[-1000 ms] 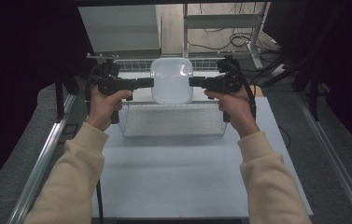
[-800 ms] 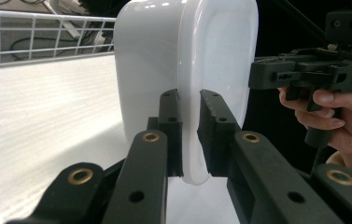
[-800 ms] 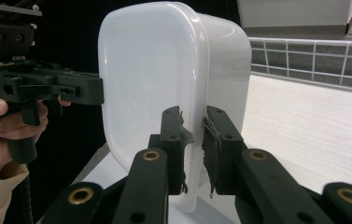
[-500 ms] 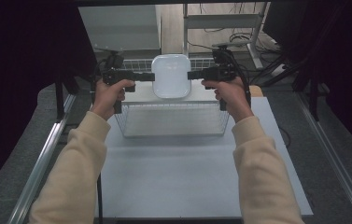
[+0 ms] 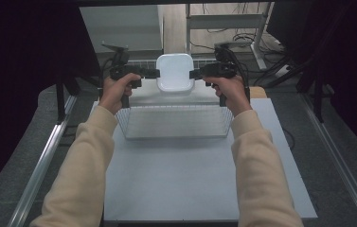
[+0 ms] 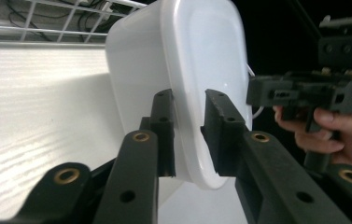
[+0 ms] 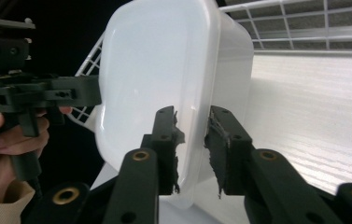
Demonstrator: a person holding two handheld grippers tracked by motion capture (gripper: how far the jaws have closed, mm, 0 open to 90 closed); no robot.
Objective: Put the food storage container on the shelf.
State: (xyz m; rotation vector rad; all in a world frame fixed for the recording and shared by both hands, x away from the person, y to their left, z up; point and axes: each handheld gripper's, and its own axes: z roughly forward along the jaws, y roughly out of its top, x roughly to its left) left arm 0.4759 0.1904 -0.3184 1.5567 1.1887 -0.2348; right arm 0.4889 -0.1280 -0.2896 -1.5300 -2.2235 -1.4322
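The white tub (image 5: 174, 72) hangs above the tabletop's (image 5: 190, 165) far edge, beyond the wire basket (image 5: 174, 122); left gripper (image 5: 156, 73) and right gripper (image 5: 192, 74) each seem clamped on opposite rims.

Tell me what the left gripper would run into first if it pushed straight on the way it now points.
The white tub itself: the left gripper already has its fingers astride the tub's rim. Beyond the tub, roughly in line, sits the right gripper, though depth there is hard to judge.
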